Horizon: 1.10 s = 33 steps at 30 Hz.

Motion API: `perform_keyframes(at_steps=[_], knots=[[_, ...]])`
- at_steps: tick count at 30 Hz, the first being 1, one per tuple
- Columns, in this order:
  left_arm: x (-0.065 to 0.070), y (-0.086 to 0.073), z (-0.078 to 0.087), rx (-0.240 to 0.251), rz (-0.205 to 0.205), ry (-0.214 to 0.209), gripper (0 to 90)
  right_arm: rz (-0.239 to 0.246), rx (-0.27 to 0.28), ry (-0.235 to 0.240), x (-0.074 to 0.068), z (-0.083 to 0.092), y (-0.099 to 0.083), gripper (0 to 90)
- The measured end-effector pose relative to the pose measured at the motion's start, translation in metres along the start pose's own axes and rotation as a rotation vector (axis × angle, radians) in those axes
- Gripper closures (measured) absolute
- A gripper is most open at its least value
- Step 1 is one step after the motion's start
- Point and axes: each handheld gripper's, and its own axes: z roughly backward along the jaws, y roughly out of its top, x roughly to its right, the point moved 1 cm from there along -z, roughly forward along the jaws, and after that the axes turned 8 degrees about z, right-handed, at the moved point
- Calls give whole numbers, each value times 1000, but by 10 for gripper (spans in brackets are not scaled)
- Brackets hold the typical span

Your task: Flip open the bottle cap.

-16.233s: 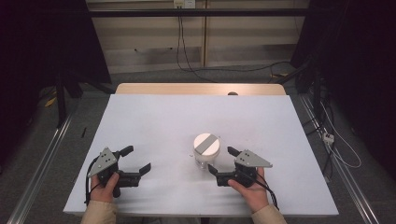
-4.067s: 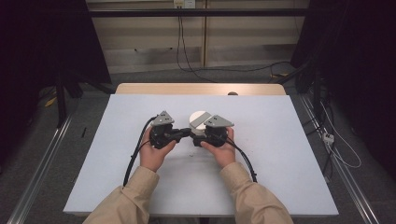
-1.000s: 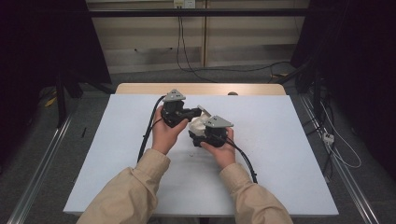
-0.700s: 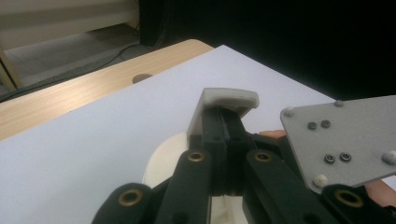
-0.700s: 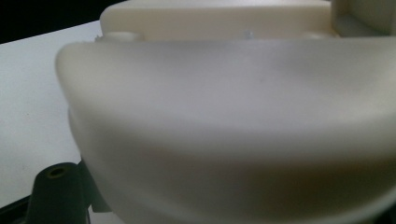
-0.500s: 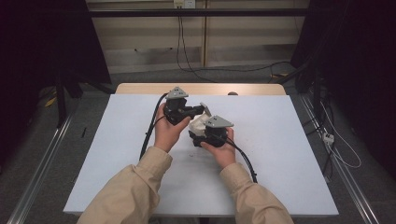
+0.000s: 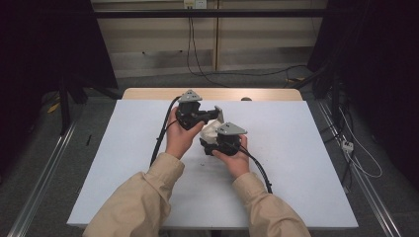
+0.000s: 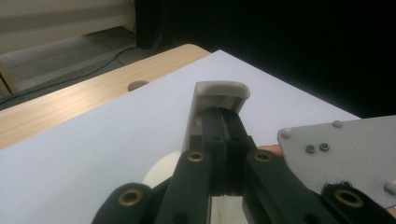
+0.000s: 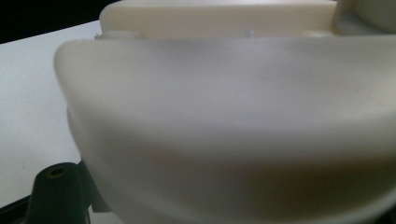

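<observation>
A cream round container (image 7: 209, 131) sits low over the white table (image 7: 296, 163). My right gripper (image 7: 207, 143) is shut on its near side. In the right gripper view the container's wall (image 9: 233, 116) looms very close, and one black jaw shows at the bottom left. My left gripper (image 7: 210, 114) is held higher, just beyond the container, pointing right. It is shut on the container's white lid (image 7: 219, 116). In the left gripper view the lid (image 8: 219, 91) stands edge-on, pinched between the closed jaws of the left gripper (image 8: 224, 122), with the open container (image 8: 161, 173) below.
A wooden strip (image 7: 148, 93) with a round cable hole (image 7: 245, 99) runs along the table's far edge. Cables (image 7: 356, 158) lie on the floor to the right. Both sleeves come in from the bottom. The right gripper's grey plate (image 8: 345, 149) shows close beside the left jaws.
Long before, both grippers rested open near the front edge with the closed container between them. Since then they have gripped it and the lid has come off; over the last second nothing visibly moved.
</observation>
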Motion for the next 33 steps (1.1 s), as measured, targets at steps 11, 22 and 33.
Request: perform_keyframes(at_steps=[11,22,33], knots=[[0,2,-3,7,-2,-4,900,2,2,0,0,0,0,185],[-1,3,-6,11,3,-8,900,3,2,0,0,-1,0,185],[0,4,-9,10,-3,-11,900,5,3,-1,0,-1,-1,184]])
